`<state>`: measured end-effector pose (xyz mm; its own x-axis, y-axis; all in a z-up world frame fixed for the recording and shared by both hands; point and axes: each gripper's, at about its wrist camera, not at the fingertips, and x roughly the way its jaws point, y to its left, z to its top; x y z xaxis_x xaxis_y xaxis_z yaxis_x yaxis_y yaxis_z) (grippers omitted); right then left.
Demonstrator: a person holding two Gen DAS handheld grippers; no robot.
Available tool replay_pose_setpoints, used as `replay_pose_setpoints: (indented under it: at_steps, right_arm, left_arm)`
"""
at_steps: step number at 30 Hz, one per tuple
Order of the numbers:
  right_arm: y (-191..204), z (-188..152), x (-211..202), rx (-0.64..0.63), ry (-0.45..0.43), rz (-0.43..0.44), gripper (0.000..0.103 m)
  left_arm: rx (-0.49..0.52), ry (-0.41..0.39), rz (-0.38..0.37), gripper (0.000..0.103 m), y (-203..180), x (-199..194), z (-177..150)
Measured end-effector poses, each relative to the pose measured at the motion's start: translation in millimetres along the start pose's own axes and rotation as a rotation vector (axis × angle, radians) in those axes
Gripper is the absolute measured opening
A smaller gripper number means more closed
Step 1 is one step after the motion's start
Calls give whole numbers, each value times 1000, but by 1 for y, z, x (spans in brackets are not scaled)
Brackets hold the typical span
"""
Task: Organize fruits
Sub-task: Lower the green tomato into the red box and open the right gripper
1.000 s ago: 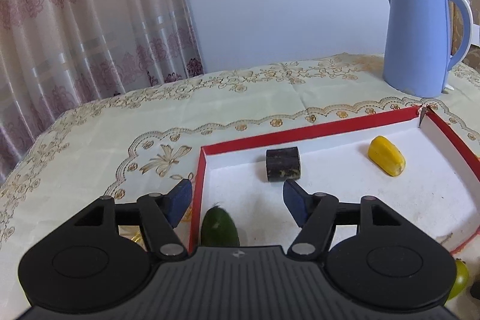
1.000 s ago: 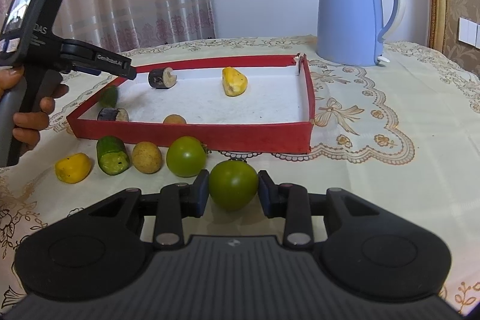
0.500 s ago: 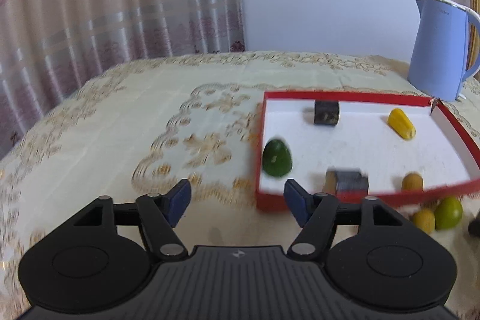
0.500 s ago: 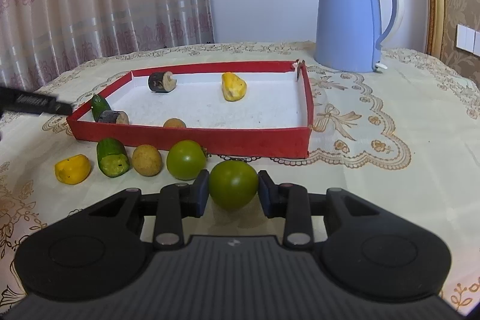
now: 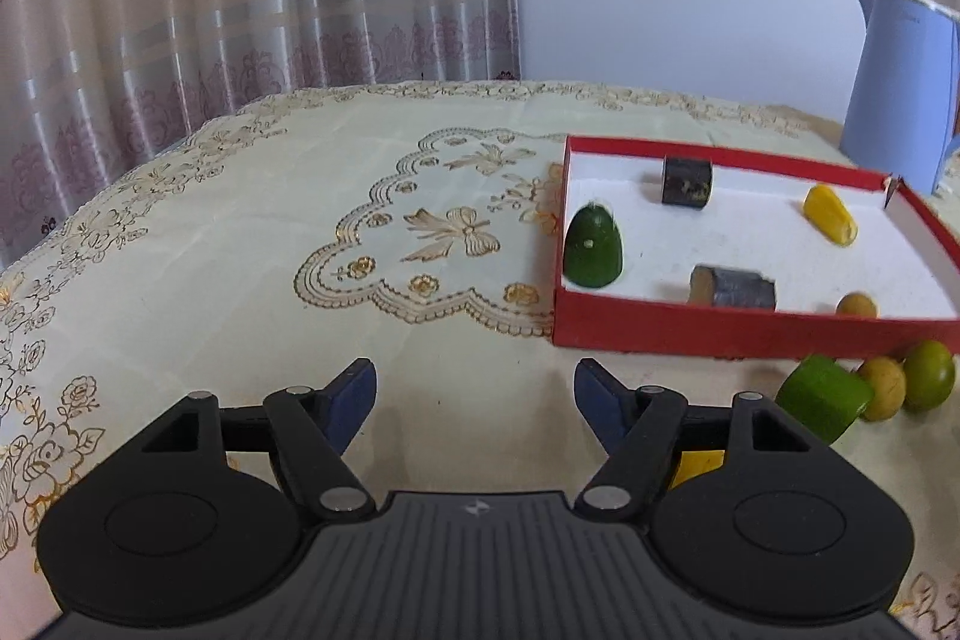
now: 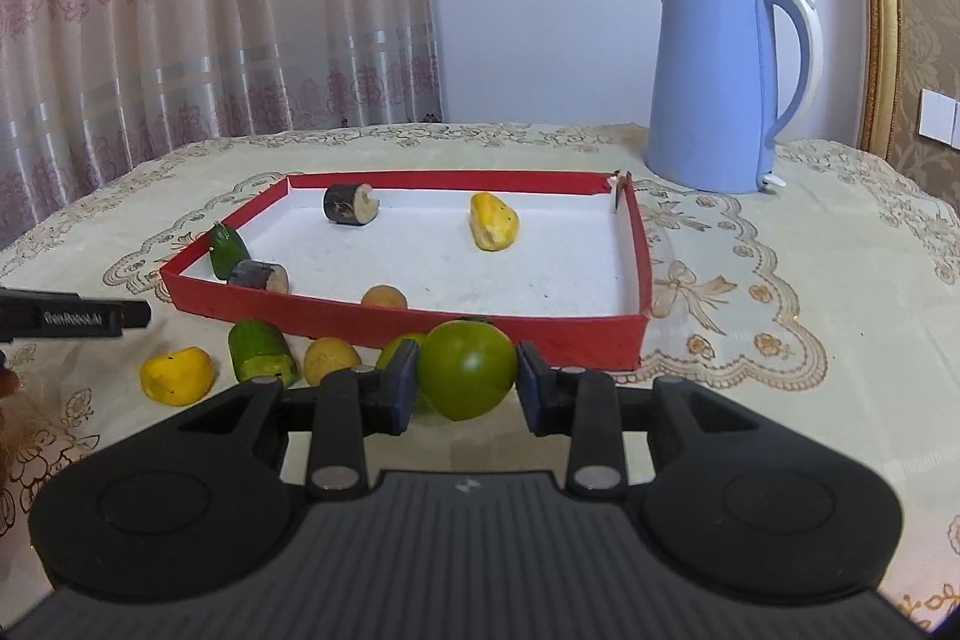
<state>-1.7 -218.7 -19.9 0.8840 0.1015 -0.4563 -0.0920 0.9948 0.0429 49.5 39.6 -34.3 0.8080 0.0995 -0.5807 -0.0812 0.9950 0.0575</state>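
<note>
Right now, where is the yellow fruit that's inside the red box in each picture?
Left wrist view: the yellow fruit lies at the far right of the red box, near the back corner.
Right wrist view: the yellow fruit sits middle-back of the red box.
Shared landmark: the blue kettle stands behind the box's far corner.

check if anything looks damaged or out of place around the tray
The red tray has a split far right corner, its wall ends gaping apart. Four pieces lie outside along its front wall: yellow piece, cucumber chunk, small potato, green fruit.
</note>
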Motion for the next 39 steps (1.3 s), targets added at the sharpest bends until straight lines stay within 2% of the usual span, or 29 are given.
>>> replay_pose_setpoints:
  at_steps: [7, 17, 21, 29, 39]
  right_arm:
    - [7, 13, 3, -39, -19, 3, 32]
    - [5, 47, 29, -101, -36, -7, 32]
    - [-5, 62, 49, -87, -24, -10, 32]
    - [-29, 86, 97, -22, -14, -70, 32]
    - [-46, 86, 140, 59, 7, -117, 32]
  left_arm:
    - [-14, 0, 3, 73, 2, 1, -2]
    - [-30, -33, 15, 73, 3, -3, -5]
    - [-43, -33, 10, 73, 5, -2, -5]
    - [-40, -33, 24, 73, 5, -1, -6]
    - [-21, -56, 55, 79, 1, -4, -6]
